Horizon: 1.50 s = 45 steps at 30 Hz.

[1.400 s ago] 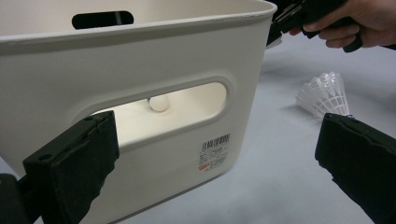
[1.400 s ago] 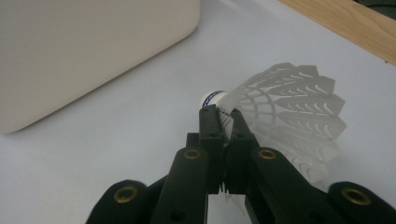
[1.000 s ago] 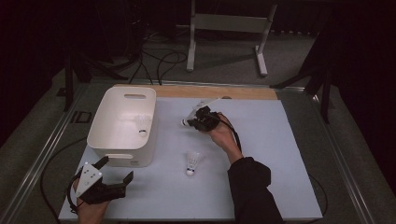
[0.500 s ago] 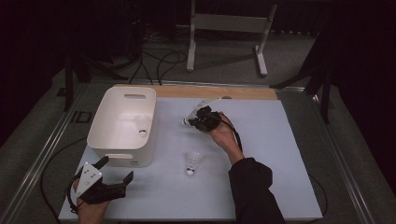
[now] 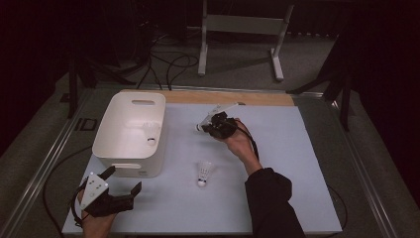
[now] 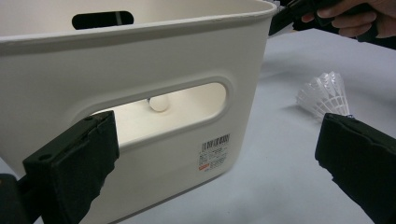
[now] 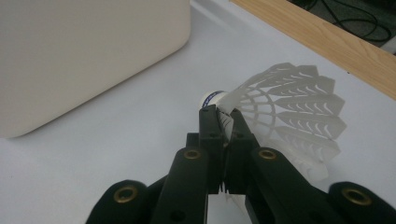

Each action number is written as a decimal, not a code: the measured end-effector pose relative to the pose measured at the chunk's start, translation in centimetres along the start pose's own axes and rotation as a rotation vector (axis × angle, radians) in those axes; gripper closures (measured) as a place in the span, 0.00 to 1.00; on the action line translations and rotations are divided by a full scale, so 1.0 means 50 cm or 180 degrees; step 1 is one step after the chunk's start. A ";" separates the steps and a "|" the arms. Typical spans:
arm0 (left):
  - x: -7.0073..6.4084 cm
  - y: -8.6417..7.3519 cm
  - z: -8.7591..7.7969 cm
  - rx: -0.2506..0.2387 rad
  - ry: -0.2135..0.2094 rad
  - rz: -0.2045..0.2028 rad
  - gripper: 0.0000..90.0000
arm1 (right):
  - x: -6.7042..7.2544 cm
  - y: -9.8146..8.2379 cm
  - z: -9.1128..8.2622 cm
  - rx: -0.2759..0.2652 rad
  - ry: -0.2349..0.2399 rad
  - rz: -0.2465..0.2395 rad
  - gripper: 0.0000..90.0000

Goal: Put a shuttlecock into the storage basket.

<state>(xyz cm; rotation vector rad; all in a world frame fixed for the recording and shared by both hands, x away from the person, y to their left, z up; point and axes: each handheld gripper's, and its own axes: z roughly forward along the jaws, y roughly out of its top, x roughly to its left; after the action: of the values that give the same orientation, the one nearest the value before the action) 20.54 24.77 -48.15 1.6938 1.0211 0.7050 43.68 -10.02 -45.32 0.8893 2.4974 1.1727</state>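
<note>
Beside the white bin (image 7: 70, 51), the right tool (image 7: 223, 122) pinches a shuttlecock (image 7: 289, 112) by its skirt.

Dark room, grey carpet (image 5: 237, 79) (cables (image 5: 163, 64)), metal stand (image 5: 240, 25)

In the right gripper view the closed jaws of the right hand-held gripper (image 7: 224, 122) cover the lower skirt of the held shuttlecock (image 7: 285, 107), and only a sliver of its cork tip shows. The white bin (image 7: 88, 56) there runs off the top and left edges. In the left gripper view the bin's wall hides most of what seems to be a shuttlecock inside (image 6: 159, 103), seen through the handle slot; the second shuttlecock (image 6: 324, 93) is partly covered by a jaw.
</note>
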 end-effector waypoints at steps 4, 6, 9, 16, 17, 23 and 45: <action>0.000 0.000 0.000 -0.0006 0.0005 -0.0004 0.00 | 0.000 0.001 -0.003 -0.0002 -0.0007 -0.0016 0.98; 0.000 0.000 0.000 -0.0007 0.0006 -0.0005 0.00 | 0.000 0.002 -0.004 -0.0013 -0.0010 -0.0028 0.98; 0.000 0.000 0.000 -0.0009 0.0009 -0.0005 0.00 | 0.001 0.002 -0.007 -0.0019 -0.0004 -0.0016 0.98; 0.000 0.000 0.000 -0.0007 0.0007 -0.0004 0.00 | 0.002 0.005 -0.013 -0.0035 -0.0025 -0.0034 0.98; 0.000 0.000 0.000 -0.0006 0.0007 -0.0003 0.00 | 0.002 0.005 -0.014 -0.0040 -0.0022 -0.0036 0.98; 0.000 0.000 0.000 -0.0008 0.0009 -0.0005 0.00 | 0.001 0.008 -0.022 -0.0059 -0.0045 -0.0060 0.98; 0.000 0.000 -0.001 -0.0007 0.0015 -0.0007 0.00 | 0.005 0.019 -0.048 -0.0151 -0.0038 -0.0029 0.98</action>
<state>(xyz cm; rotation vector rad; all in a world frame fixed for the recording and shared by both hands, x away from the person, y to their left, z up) 20.52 24.78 -48.13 1.6895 1.0249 0.7089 42.80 -10.86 -43.01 0.8693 2.4511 1.2147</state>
